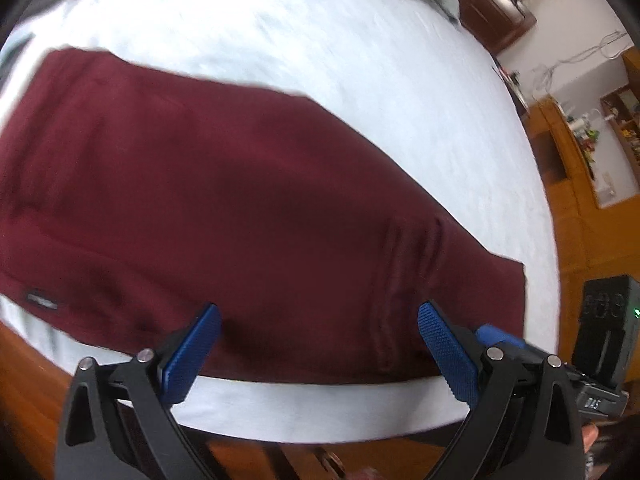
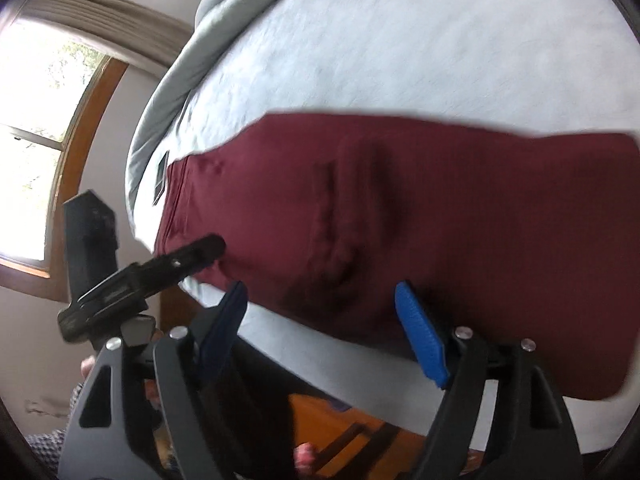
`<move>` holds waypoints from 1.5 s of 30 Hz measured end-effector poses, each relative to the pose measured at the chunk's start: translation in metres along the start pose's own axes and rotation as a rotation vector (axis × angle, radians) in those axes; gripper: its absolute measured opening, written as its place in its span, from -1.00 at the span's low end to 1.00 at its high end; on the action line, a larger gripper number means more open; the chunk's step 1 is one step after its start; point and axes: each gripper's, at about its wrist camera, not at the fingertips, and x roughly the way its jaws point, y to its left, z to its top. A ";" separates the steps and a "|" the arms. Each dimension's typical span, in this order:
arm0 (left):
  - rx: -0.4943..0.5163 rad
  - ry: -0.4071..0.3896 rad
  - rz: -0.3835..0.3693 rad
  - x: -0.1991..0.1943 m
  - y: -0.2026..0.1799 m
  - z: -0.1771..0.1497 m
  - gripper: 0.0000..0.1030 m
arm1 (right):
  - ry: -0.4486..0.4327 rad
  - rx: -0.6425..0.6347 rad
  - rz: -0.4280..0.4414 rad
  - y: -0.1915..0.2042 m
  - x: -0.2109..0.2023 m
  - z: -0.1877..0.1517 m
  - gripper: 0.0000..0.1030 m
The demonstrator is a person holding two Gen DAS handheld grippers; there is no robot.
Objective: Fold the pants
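The pants [image 1: 224, 208] lay flat on a bed covered with a pale quilted bedspread [image 1: 360, 64], near the bed's front edge and stretched lengthwise along it. They were a deep maroon, of a plain matte cloth, and appeared already folded into a long band with one leg over the other. In the left wrist view the band ran from the upper left to a squared end at the lower right, with a run of soft vertical creases near that end and a small dark label [image 1: 41, 299] sewn close to the lower left edge. In the right wrist view the pants [image 2: 460, 216] showed a stitched seam line and a puckered bulge near the middle, and a seamed end at the left by the bed's edge. The left tongs [image 1: 320, 340] hung just above the near edge of the cloth, their blue pads [image 1: 192, 354] spread wide apart and gripping nothing. The right tongs [image 2: 324, 326] were likewise wide, their pads either side of the near hem without pinching it. A crumpled grey blanket [image 2: 224, 12] lay at the far side of the bed, a window [image 2: 44, 128] stood beyond it, and wooden furniture [image 1: 572, 184] lined the wall.
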 end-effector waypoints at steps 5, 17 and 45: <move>0.053 0.107 -0.067 0.033 -0.038 -0.004 0.92 | -0.100 0.072 -0.075 -0.043 -0.054 -0.006 0.48; 0.096 0.127 0.055 0.073 -0.087 -0.010 -0.14 | -0.176 0.216 -0.093 -0.115 -0.087 -0.030 0.43; 0.083 -0.098 0.120 -0.007 -0.023 -0.023 0.19 | -0.068 0.229 -0.070 -0.125 -0.059 -0.019 0.70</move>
